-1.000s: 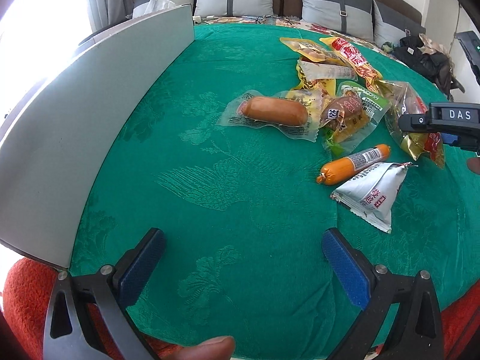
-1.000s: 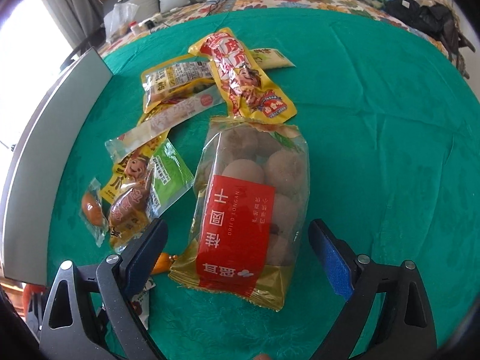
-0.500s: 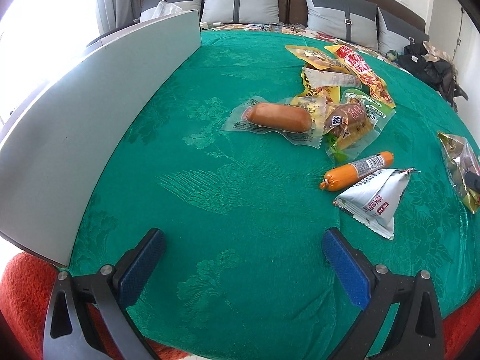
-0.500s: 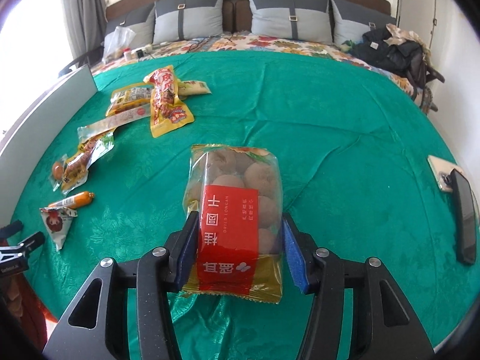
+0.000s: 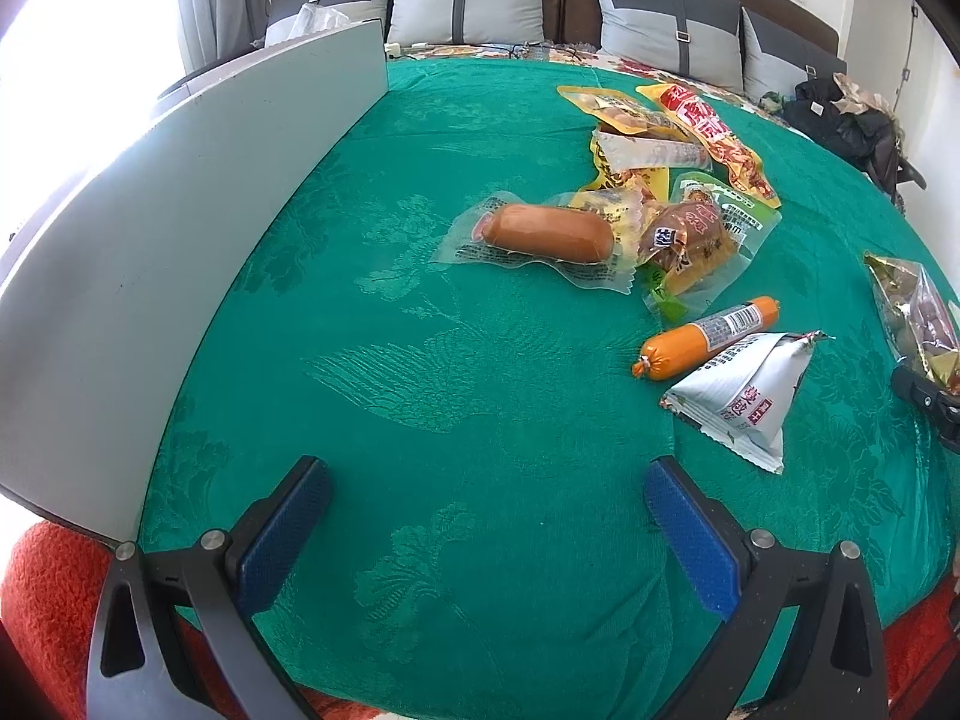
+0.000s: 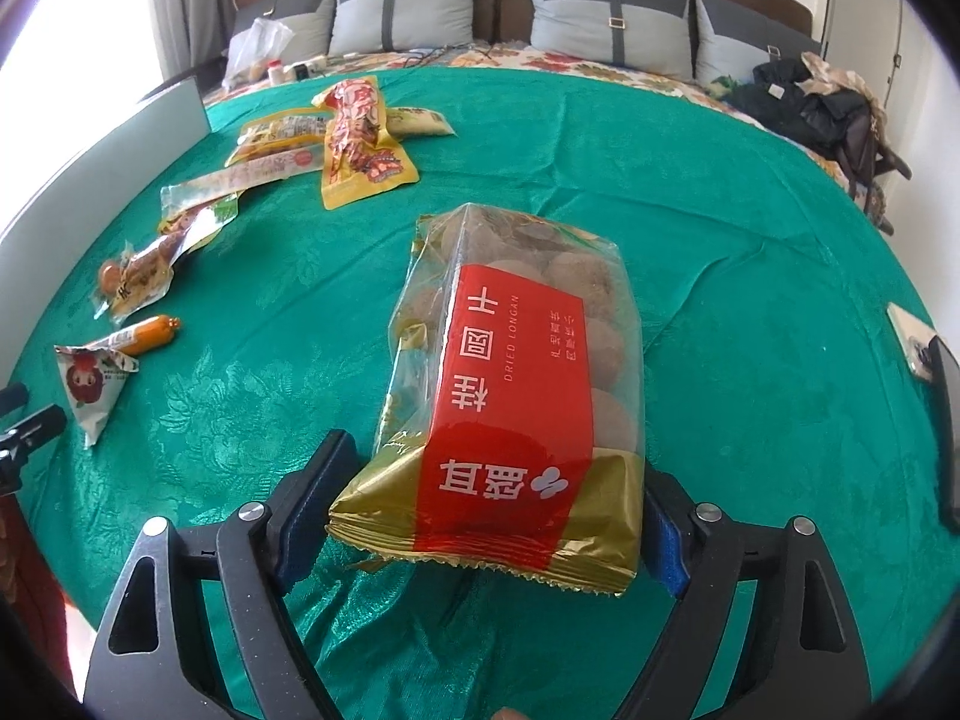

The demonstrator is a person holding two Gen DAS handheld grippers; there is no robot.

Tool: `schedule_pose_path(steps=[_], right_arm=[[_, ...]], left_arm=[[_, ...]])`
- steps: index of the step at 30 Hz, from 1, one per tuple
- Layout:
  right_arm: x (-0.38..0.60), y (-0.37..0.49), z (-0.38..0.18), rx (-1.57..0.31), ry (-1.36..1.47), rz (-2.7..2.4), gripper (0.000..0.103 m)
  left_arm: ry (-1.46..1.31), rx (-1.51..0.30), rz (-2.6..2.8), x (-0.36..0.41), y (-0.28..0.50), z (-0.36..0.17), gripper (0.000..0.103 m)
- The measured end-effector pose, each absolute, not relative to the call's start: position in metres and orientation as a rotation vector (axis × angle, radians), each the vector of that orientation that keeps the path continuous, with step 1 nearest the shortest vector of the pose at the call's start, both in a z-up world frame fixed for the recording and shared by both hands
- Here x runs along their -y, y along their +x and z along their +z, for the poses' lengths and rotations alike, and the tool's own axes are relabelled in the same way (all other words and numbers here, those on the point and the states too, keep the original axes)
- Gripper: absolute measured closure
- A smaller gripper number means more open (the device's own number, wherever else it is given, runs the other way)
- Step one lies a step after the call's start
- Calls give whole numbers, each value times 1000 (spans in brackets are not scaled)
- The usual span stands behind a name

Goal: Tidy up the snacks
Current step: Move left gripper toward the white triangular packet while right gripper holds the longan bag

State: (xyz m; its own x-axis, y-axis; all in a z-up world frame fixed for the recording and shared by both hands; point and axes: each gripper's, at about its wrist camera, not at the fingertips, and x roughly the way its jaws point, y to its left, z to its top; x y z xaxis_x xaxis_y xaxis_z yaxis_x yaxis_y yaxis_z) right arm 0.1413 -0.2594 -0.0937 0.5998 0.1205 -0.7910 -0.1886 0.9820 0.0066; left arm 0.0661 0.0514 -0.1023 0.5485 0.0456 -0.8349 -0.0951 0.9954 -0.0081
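Longan bag (image 6: 516,372) lies on green cloth (image 6: 750,276), between right gripper (image 6: 486,504) pads, jaws opening, pads off film. Left gripper (image 5: 486,516) spread, empty. You: finish release, back straight off; don't snag gold hem.

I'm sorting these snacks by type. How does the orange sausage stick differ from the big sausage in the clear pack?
The orange sausage stick is slim, in a tight orange casing with a barcode label; the big sausage is thicker, browner, and sealed in a loose clear pack. The stick lies against a silver triangular packet; the big one overlaps the yellow packs behind it. Both lie flat on the green cloth, untouched.
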Motion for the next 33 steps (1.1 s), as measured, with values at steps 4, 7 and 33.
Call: schedule_pose_path(steps=[4,7,33], right_arm=[[259,142,-94,-904,-80,180,12],[260,141,-94,-898,-79,181,12],[259,141,-95,-899,-83,184,10]], left_arm=[[-70,-1012,1,-46,65,-98,0],[-69,-976,-71,-32,60,-87,0],[-41,-1070,48,-14,101,-102,0]])
